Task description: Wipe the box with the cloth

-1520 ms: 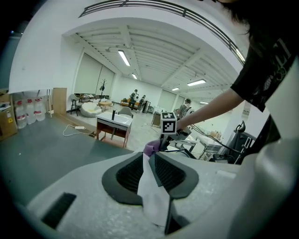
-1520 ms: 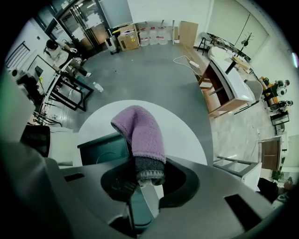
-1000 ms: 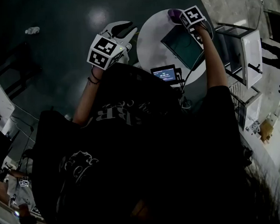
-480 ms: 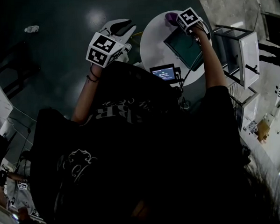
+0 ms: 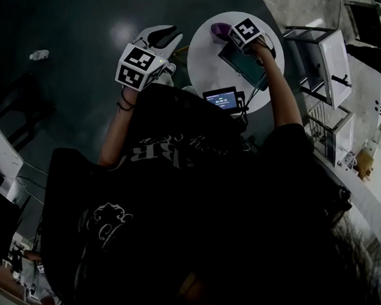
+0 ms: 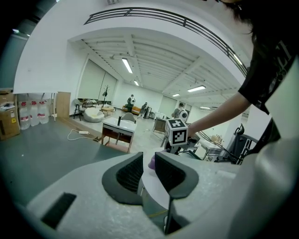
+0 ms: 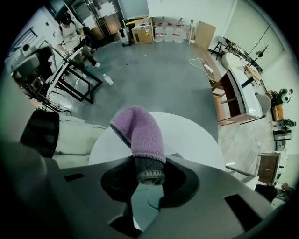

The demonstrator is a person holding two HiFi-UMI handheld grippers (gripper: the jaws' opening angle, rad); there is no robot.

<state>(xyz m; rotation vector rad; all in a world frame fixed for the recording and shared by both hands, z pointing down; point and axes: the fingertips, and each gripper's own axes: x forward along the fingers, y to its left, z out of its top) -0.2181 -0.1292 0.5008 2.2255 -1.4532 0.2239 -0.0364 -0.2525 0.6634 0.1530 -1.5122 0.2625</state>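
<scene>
- We have the cloth [image 7: 140, 133] gripped at the upper-left end of the box [image 5: 244, 61], which lies on the round white worktop [image 5: 202, 68] at the top of the head view. Wiping looks under way, but we can't judge how much is done.
- Right gripper [image 7: 148, 182]: jaws clamped on the cloth's grey cuff, purple end poking forward over the worktop.
- Left gripper [image 6: 148, 175]: jaws a narrow slit apart with nothing between them, held off the worktop's left edge.

Fuzzy fleece cloth [image 7: 140, 133], smooth matt wht table [image 7: 191, 135]
</scene>
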